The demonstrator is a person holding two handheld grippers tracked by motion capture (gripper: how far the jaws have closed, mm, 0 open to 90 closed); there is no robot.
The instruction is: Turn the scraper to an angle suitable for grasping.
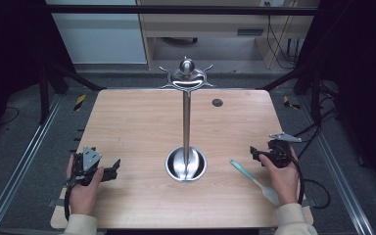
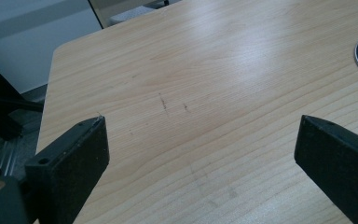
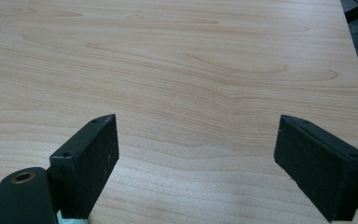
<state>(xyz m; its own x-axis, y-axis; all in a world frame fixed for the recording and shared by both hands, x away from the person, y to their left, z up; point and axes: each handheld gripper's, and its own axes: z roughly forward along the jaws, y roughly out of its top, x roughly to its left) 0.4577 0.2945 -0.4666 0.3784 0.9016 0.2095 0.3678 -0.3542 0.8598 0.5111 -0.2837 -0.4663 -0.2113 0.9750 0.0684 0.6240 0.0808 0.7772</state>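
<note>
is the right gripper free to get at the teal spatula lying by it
Probably yes. The spatula lies flat on the table just beside the right gripper, with nothing on it or between them. The jaws stand wide open and empty. The metal stand is off to the side, clear of the path.

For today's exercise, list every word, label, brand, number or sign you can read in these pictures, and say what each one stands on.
No readable text anywhere.
Spatula, metal stand and wooden table: no print.
Left tongs and right tongs: plain black, unmarked.
Yellow-black hazard stripes on the floor frame: a pattern, no words.
Dark plate on the cabinet: too small to read.
</note>
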